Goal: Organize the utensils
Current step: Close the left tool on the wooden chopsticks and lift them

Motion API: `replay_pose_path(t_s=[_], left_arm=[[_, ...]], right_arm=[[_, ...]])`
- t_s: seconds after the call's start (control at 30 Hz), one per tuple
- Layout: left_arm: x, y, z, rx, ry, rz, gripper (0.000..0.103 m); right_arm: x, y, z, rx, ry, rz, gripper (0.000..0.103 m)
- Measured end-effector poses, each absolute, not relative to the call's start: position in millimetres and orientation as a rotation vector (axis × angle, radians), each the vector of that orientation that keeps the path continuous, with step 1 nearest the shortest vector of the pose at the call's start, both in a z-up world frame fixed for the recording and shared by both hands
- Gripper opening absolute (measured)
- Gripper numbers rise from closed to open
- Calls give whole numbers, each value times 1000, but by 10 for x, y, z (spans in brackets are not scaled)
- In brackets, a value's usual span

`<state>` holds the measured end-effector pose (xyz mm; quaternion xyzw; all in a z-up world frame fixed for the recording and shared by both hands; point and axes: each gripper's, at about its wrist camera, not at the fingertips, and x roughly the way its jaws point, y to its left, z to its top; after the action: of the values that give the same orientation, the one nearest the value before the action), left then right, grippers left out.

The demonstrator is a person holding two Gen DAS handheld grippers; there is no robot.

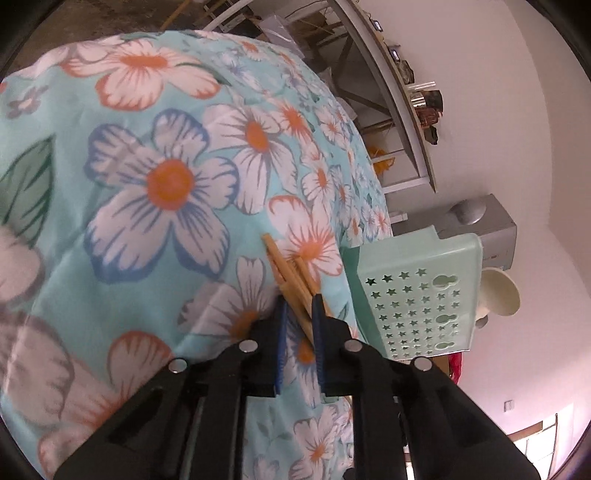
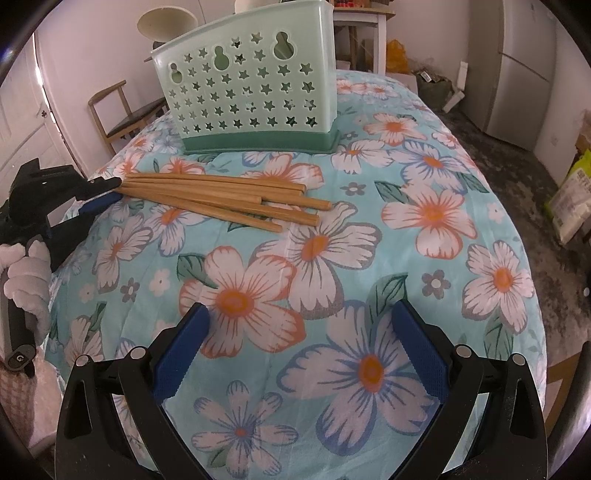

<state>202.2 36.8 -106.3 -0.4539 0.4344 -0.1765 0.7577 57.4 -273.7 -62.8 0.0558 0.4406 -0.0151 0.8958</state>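
Observation:
Several wooden chopsticks point(image 2: 221, 201) lie in a bundle on the floral tablecloth point(image 2: 332, 258), in front of a mint-green utensil holder point(image 2: 255, 88) with star-shaped holes. My left gripper point(image 2: 107, 192) is shut on the left ends of the chopsticks. In the left wrist view the left gripper point(image 1: 297, 306) clamps the chopsticks point(image 1: 291, 273) between its blue pads, with the holder point(image 1: 417, 306) just to the right. My right gripper point(image 2: 301, 332) is open and empty, hovering over the cloth in front of the chopsticks.
A wooden chair point(image 2: 122, 114) stands behind the table at the left. A white lamp point(image 2: 166, 22) is behind the holder. A fridge point(image 2: 517, 70) and bags point(image 2: 570, 195) stand on the floor at the right.

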Motion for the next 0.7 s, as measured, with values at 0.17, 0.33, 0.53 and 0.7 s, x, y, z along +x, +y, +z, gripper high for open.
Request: replay_pose_path(t_s=[0.17, 0.33, 0.53, 0.7], left_arm=[[1815, 466, -933, -995, 961, -379, 12], [1652, 570, -986, -1074, 1007, -389, 12], [1699, 534, -1129, -1165, 1054, -406, 23], [1761, 533, -1182, -1196, 1062, -381, 23]], right_arm=[[572, -2736, -631, 116, 912, -32, 95], [568, -2737, -635, 116, 905, -44, 95], [567, -2718, -637, 112, 896, -46, 95], [541, -2690, -651, 104, 877, -56, 95]])
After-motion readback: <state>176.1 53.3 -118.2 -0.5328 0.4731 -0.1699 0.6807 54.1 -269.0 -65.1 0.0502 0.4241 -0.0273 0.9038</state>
